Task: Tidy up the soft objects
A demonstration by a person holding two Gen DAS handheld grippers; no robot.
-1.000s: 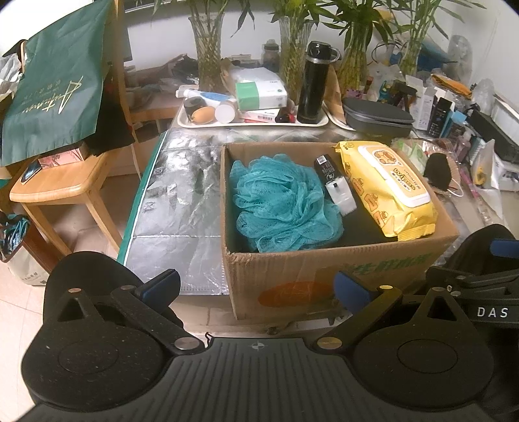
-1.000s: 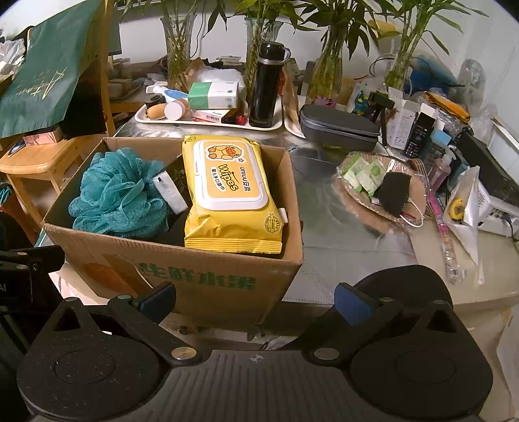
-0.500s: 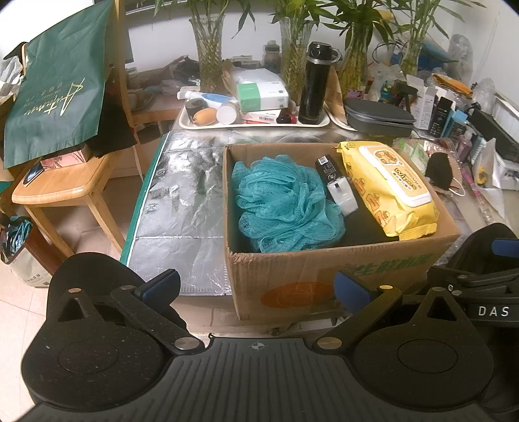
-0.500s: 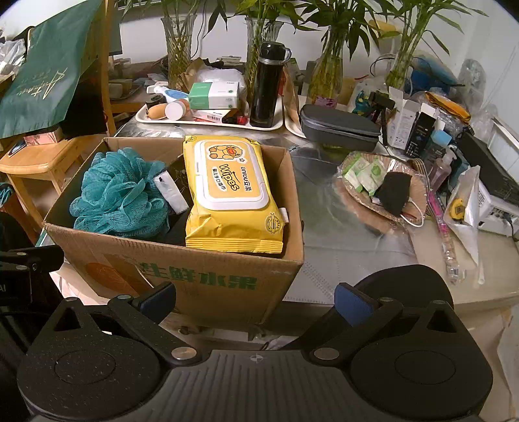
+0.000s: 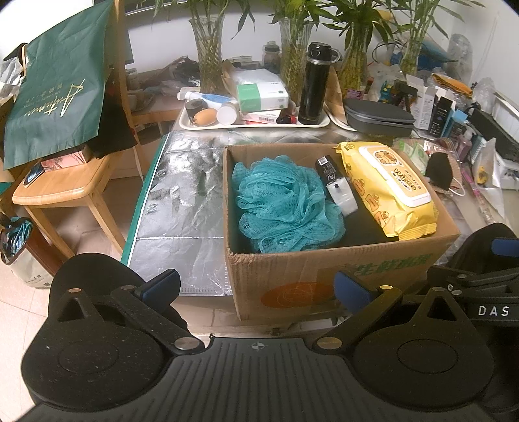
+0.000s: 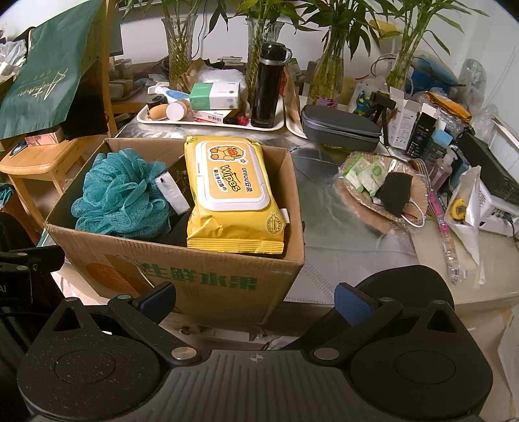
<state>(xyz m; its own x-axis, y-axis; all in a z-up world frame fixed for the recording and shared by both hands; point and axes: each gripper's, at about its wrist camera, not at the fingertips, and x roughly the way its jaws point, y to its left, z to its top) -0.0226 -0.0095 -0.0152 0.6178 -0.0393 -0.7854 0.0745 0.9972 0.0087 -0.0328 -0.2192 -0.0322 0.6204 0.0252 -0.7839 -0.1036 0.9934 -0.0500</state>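
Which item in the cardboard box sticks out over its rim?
The yellow wipes pack: it rests tilted on the box's right side, overhanging the rim. The teal mesh pouf and small tube sit inside.

A box sits on the counter. Inside, the pouf lies at nine o'clock, the wipes at three, a tube between them. At twelve, behind the box, stands a tray carrying a flask.

A white wall stands at the back, with green plants in glass vases in front of it. A wooden chair sits on the left, with a green bag hanging on it. The floor has pale tiles.
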